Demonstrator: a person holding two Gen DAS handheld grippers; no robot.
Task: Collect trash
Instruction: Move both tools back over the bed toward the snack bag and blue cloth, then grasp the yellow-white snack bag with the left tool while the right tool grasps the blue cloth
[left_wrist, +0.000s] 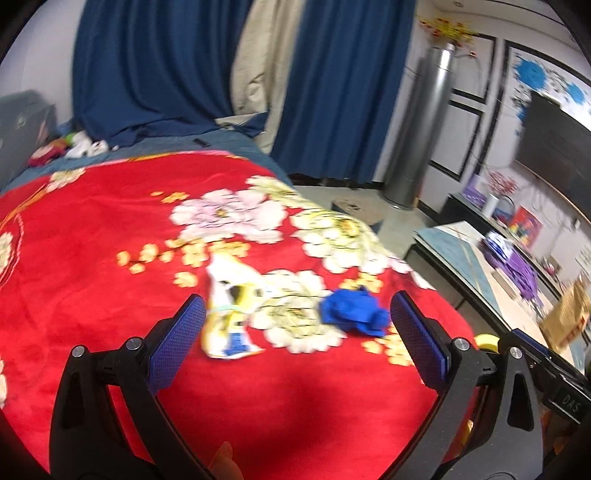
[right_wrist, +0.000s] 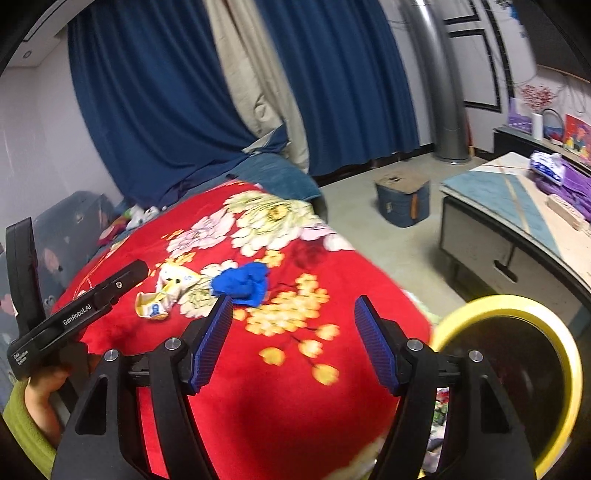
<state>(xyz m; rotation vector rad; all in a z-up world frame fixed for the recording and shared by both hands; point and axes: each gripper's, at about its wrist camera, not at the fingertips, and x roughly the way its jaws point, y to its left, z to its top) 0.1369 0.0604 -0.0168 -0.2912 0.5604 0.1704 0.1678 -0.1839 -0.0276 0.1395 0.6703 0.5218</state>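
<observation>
A crumpled white-and-yellow wrapper (left_wrist: 229, 310) and a crumpled blue piece (left_wrist: 352, 312) lie on the red floral blanket (left_wrist: 110, 240). My left gripper (left_wrist: 298, 299) hovers over them, open, with nothing pressed between its blue pads; the wrapper lies just beyond its left finger and the blue piece just inside its right one. In the right wrist view my right gripper (right_wrist: 292, 301) is open and empty, with the blue piece (right_wrist: 242, 282) just past its left fingertip and the wrapper (right_wrist: 166, 291) further left. A yellow-rimmed dark bin (right_wrist: 554, 332) sits at the lower right.
The left gripper's black body (right_wrist: 70, 319) and the hand holding it cross the left of the right wrist view. Beyond the bed are blue curtains (right_wrist: 155, 110), a blue box (right_wrist: 402, 203) on the floor, a grey column (right_wrist: 439, 92) and a low table (right_wrist: 491, 192) with purple cloth.
</observation>
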